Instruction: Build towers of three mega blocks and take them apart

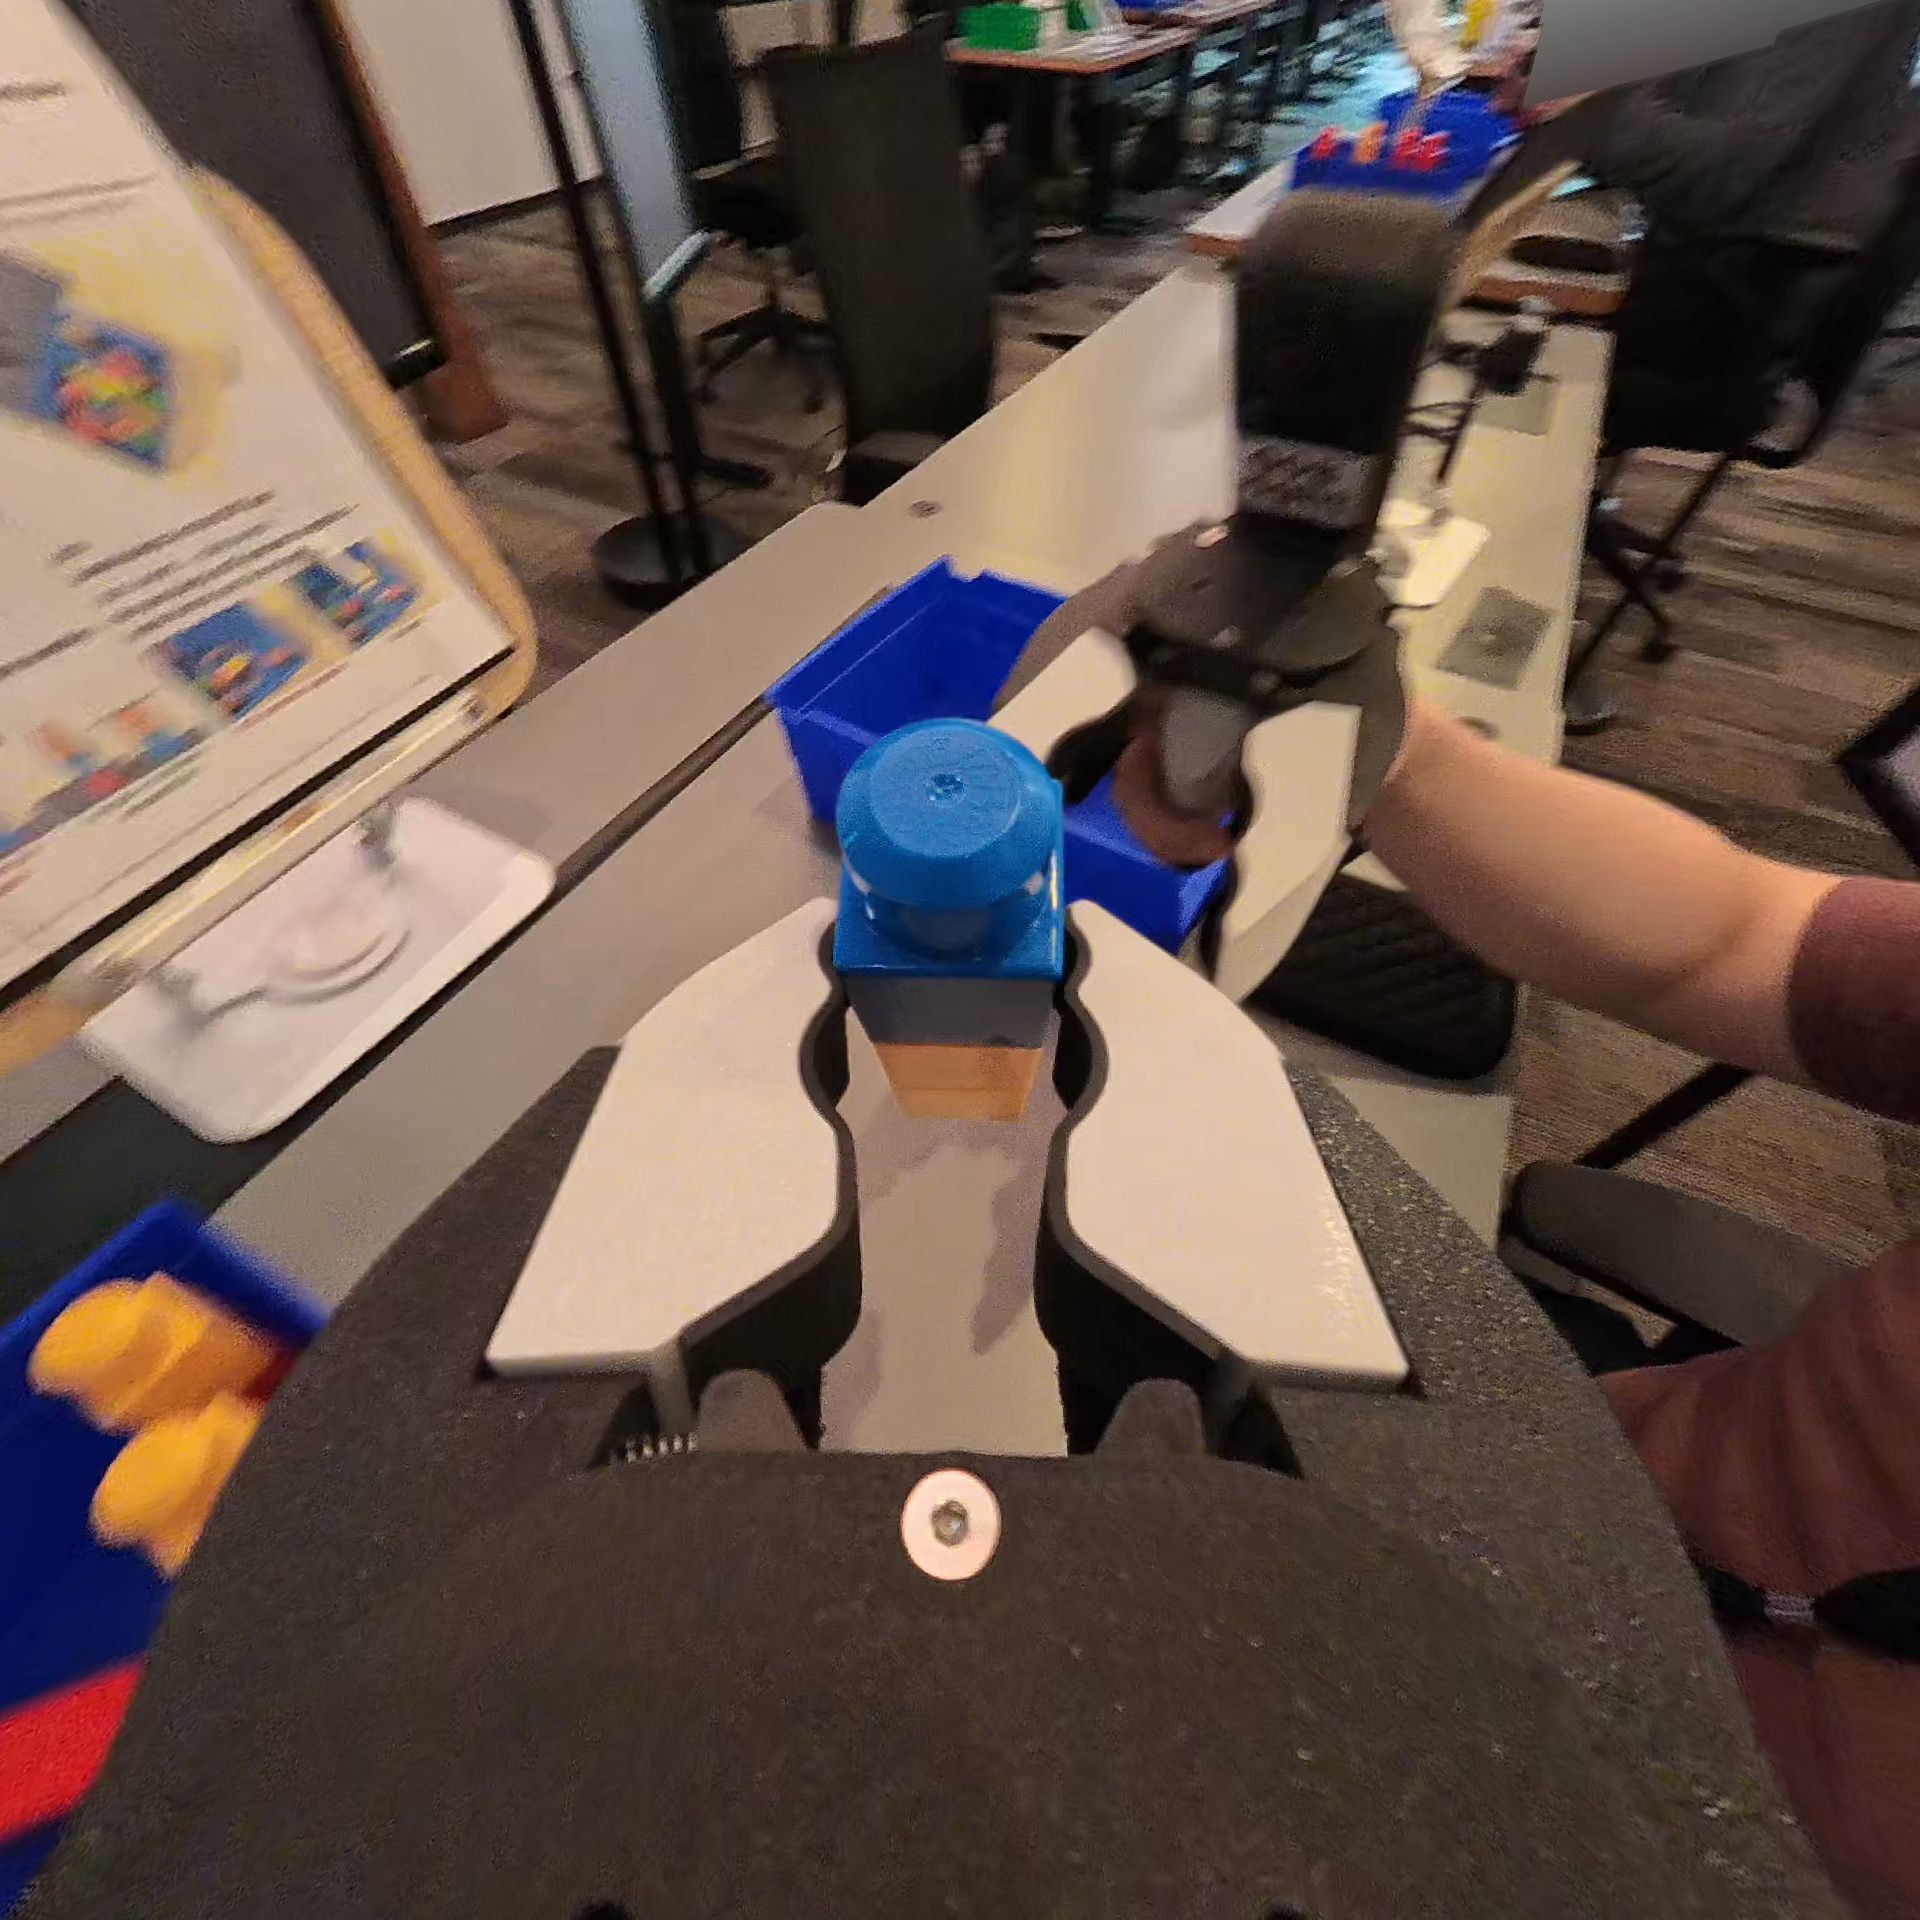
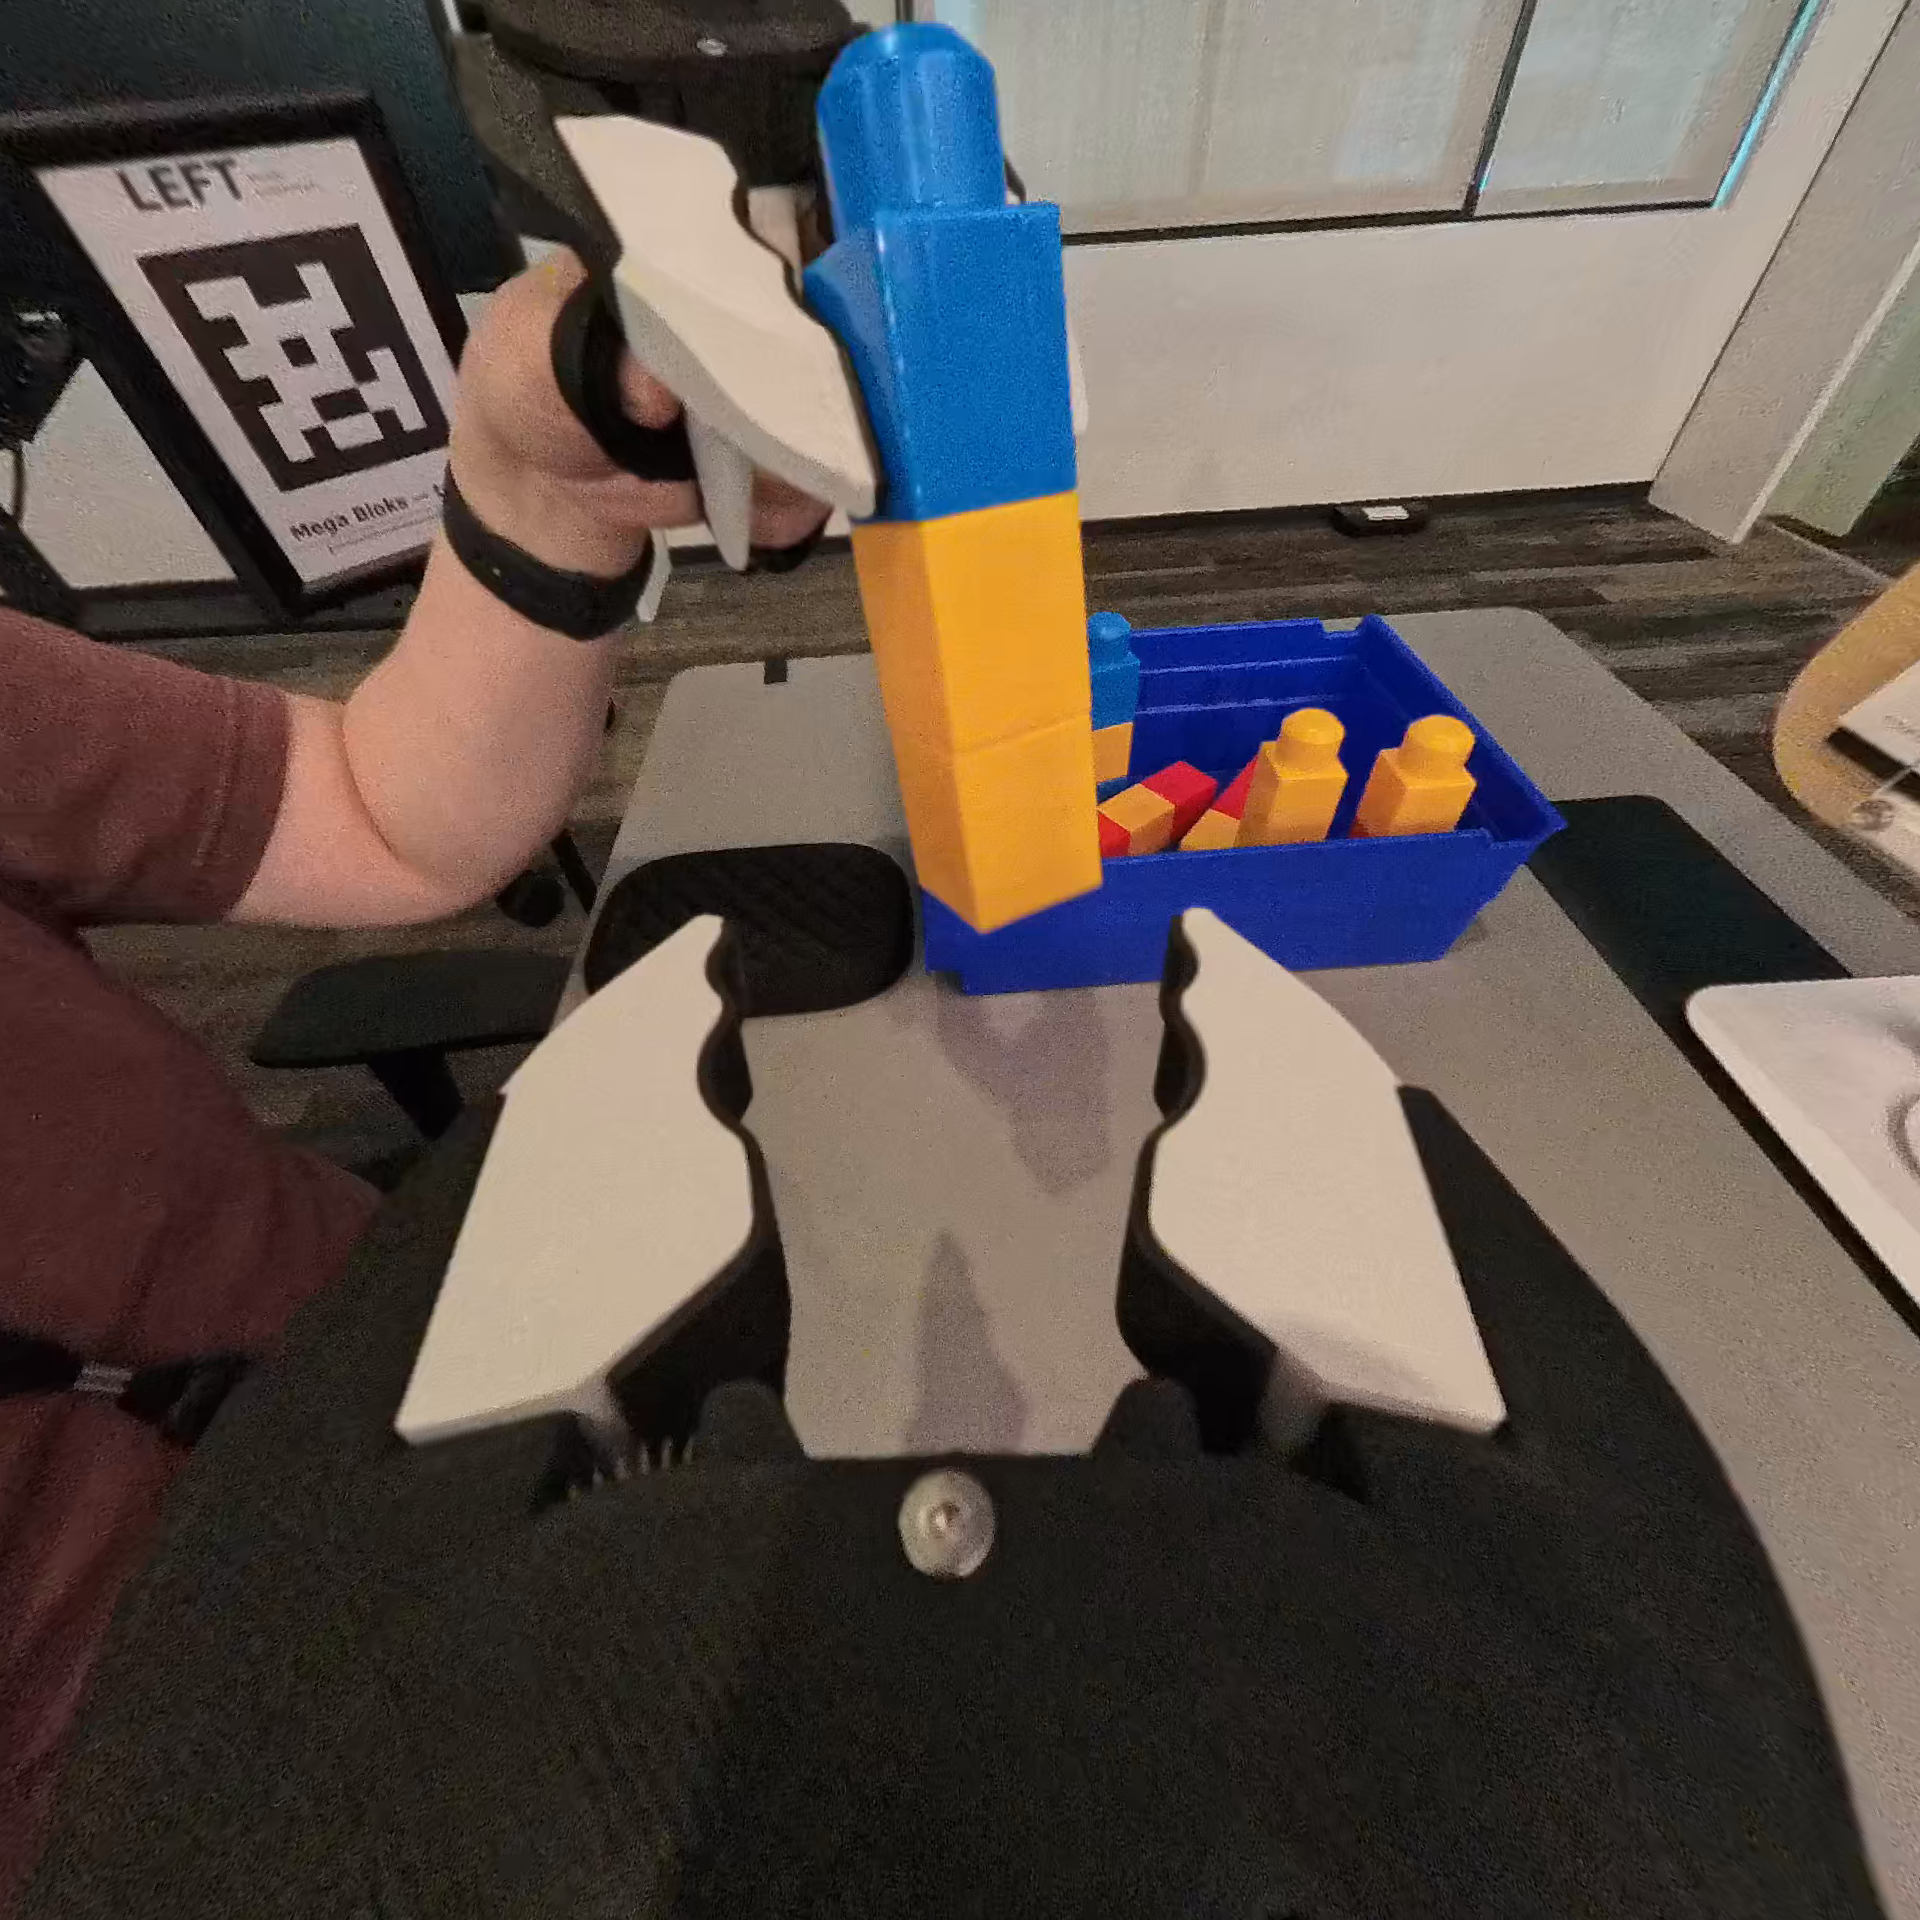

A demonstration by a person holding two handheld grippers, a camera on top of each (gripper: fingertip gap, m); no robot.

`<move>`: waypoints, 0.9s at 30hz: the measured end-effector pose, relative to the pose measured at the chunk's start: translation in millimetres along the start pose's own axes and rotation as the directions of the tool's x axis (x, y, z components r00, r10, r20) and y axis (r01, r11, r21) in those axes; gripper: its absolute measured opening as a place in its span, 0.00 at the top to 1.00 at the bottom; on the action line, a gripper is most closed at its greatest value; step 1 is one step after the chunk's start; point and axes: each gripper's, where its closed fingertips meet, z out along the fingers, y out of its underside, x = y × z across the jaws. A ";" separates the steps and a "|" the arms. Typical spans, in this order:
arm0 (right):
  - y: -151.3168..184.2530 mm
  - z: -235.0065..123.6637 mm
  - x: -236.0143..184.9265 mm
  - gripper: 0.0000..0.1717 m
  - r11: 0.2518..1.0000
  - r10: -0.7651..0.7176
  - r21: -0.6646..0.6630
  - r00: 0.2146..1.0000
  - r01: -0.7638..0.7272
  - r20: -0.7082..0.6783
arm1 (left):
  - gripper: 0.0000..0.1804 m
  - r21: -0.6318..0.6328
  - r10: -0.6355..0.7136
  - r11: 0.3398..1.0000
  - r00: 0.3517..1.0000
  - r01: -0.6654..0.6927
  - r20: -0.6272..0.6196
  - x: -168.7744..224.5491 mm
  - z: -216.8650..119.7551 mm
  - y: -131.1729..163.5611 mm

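My left gripper is shut on the blue top block of a tower; an orange block shows beneath it. In the right wrist view the tower hangs tilted above the grey table: the blue block on top, two orange blocks below, with the left gripper's finger pressed on the blue block. My right gripper is open and empty, low over the table just in front of the tower. It also shows in the left wrist view.
A blue bin behind the tower holds several orange, red and blue blocks. Another blue bin lies beyond the tower. A black pad lies on the left. A sheet on a stand and its white base stand beside.
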 end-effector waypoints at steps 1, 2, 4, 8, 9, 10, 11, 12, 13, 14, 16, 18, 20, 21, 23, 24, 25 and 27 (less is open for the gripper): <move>0.9 1.6 3.8 0.55 1.000 0.018 -0.007 1.000 -0.018 0.001 | 0.80 0.018 0.000 1.000 0.999 0.001 -0.048 7.0 9.0 -7.7; 2.9 0.5 6.4 0.55 0.999 0.032 -0.014 0.999 -0.032 0.007 | 0.80 0.039 -0.005 0.999 0.995 0.009 -0.102 14.1 16.6 -15.3; 1.9 -10.2 1.8 0.76 0.998 0.050 0.025 0.996 -0.052 0.077 | 0.80 0.106 0.001 0.994 0.982 0.019 -0.188 23.6 28.7 -31.2; -8.3 -49.7 10.6 0.79 0.975 0.130 0.170 0.989 -0.140 0.068 | 0.63 0.161 -0.035 0.984 0.974 0.073 -0.225 22.8 62.3 -37.8; -7.8 -59.3 13.4 0.79 0.969 0.149 0.189 0.987 -0.157 0.059 | 0.65 0.127 -0.034 0.990 0.969 0.067 -0.245 27.3 75.3 -30.0; -5.7 -67.9 17.3 0.79 0.968 0.157 0.194 0.987 -0.162 0.039 | 0.64 0.109 -0.034 0.992 0.962 0.066 -0.272 33.4 88.5 -24.3; -1.8 -74.6 20.2 0.79 0.969 0.161 0.189 0.987 -0.161 0.019 | 0.66 0.102 -0.037 0.992 0.952 0.071 -0.304 40.1 100.4 -21.2; 3.2 -79.5 20.5 0.79 0.971 0.164 0.174 0.986 -0.163 0.009 | 0.70 0.115 -0.044 0.990 0.943 0.086 -0.329 44.3 110.9 -22.4; 7.7 -83.7 19.9 0.79 0.974 0.163 0.162 0.987 -0.161 0.002 | 0.78 0.144 -0.051 0.984 0.937 0.107 -0.346 46.3 119.7 -26.9; 10.3 -88.6 20.1 0.79 0.973 0.167 0.164 0.986 -0.164 -0.005 | 0.79 0.166 -0.062 0.977 0.924 0.133 -0.378 49.1 126.7 -31.4; 13.1 -101.8 23.6 0.79 0.962 0.197 0.193 0.980 -0.191 -0.012 | 0.80 0.172 -0.099 0.966 0.895 0.190 -0.434 53.2 139.2 -37.5; 18.4 -113.5 25.4 0.79 0.954 0.223 0.210 0.975 -0.214 -0.020 | 0.80 0.168 -0.116 0.962 0.877 0.217 -0.466 57.8 151.6 -40.2; 24.1 -125.2 25.9 0.79 0.946 0.249 0.226 0.968 -0.233 -0.042 | 0.80 0.148 -0.153 0.953 0.845 0.263 -0.513 63.0 162.4 -42.6; 27.2 -130.2 26.4 0.79 0.941 0.265 0.231 0.963 -0.247 -0.051 | 0.80 0.143 -0.165 0.949 0.827 0.282 -0.537 65.4 167.0 -44.3; 37.6 -138.5 28.2 0.79 0.941 0.290 0.205 0.953 -0.269 -0.081 | 0.80 0.149 -0.184 0.937 0.810 0.315 -0.556 67.3 176.1 -47.8; 53.7 -140.5 30.8 0.79 0.953 0.287 0.140 0.949 -0.269 -0.128 | 0.80 0.233 -0.196 0.893 0.800 0.384 -0.567 58.7 170.6 -62.9; 71.9 -142.2 33.3 0.79 0.957 0.287 0.082 0.942 -0.277 -0.173 | 0.80 0.301 -0.216 0.840 0.787 0.451 -0.578 44.3 158.6 -78.9; 95.1 -155.5 39.5 0.79 0.945 0.327 0.062 0.915 -0.322 -0.237 | 0.80 0.322 -0.192 0.845 0.804 0.427 -0.563 29.3 144.8 -89.6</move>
